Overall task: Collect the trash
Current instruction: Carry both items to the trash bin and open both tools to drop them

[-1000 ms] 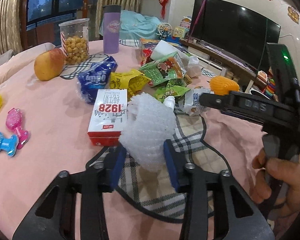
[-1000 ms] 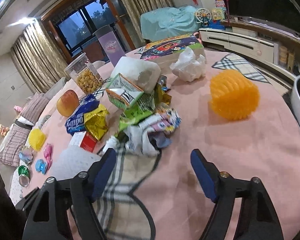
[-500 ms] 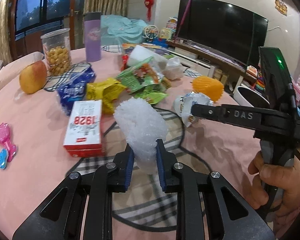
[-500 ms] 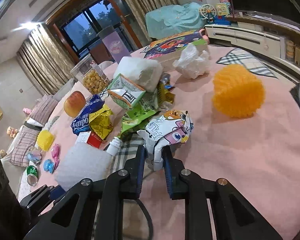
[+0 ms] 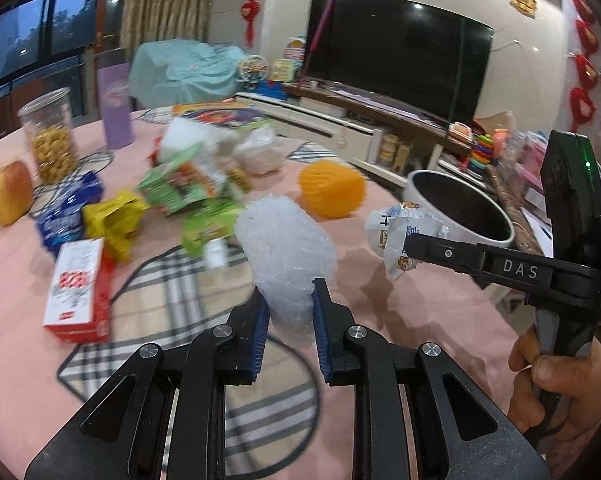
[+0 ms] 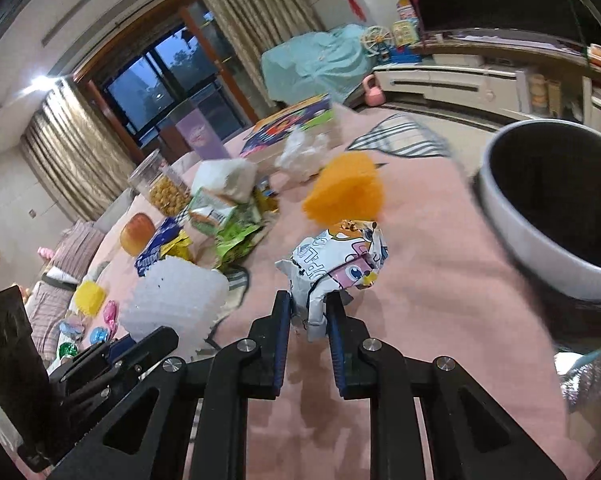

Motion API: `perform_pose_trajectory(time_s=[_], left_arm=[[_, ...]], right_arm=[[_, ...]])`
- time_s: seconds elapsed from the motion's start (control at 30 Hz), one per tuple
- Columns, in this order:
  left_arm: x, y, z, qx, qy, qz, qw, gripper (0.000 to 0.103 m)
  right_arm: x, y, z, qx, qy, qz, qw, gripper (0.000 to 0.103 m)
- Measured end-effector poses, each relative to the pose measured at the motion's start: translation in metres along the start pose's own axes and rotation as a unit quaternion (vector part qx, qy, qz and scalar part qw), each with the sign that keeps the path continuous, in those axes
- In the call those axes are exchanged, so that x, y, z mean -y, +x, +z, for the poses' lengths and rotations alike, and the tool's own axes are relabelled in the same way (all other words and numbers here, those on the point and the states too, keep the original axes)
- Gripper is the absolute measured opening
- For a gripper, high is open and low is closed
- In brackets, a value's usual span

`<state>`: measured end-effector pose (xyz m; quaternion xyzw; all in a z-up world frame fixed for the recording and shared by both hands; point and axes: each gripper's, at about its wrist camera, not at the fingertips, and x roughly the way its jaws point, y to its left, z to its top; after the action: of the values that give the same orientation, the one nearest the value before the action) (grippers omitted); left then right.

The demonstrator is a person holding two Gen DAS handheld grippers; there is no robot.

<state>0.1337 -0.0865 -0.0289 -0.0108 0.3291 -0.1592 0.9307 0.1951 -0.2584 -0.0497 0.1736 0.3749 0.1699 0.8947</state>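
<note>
Gripping a white foam net (image 5: pixel 286 246), the left gripper (image 5: pixel 288 312) has its blue pads pressed into the net's lower end, which bulges up and ahead of the jaws. The right gripper (image 6: pixel 308 314) is clenched on a crumpled white snack wrapper (image 6: pixel 336 266) with cartoon print; the wrapper's bottom fold is hidden between the pads. From the left view the same wrapper (image 5: pixel 400 232) sticks out past the right gripper's black finger, off to the right of the foam. Ahead and to the right of the right gripper stands a white bin (image 6: pixel 540 248) with a dark inside, its far rim cut off by the frame edge. Just beyond the wrapper lies an orange foam net (image 6: pixel 346 194), blurred. Farther ahead and left of both grippers, a heap of green, yellow and blue wrappers (image 5: pixel 180 188) is smeared by motion, so their print is unreadable. A hand (image 5: pixel 560 376) shows at the lower right of the left view, partly cropped.
</note>
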Motion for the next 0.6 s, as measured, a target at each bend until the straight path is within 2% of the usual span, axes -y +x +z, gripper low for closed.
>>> perform_pose_trajectory(time_s=[0.6], left_arm=[[0.094, 0.036, 0.036, -0.003, 0.066, -0.072, 0.9952, 0.019]], right_arm=[[0.076, -0.061, 0.016, 0.054, 0.047, -0.062, 0.996, 0.018]])
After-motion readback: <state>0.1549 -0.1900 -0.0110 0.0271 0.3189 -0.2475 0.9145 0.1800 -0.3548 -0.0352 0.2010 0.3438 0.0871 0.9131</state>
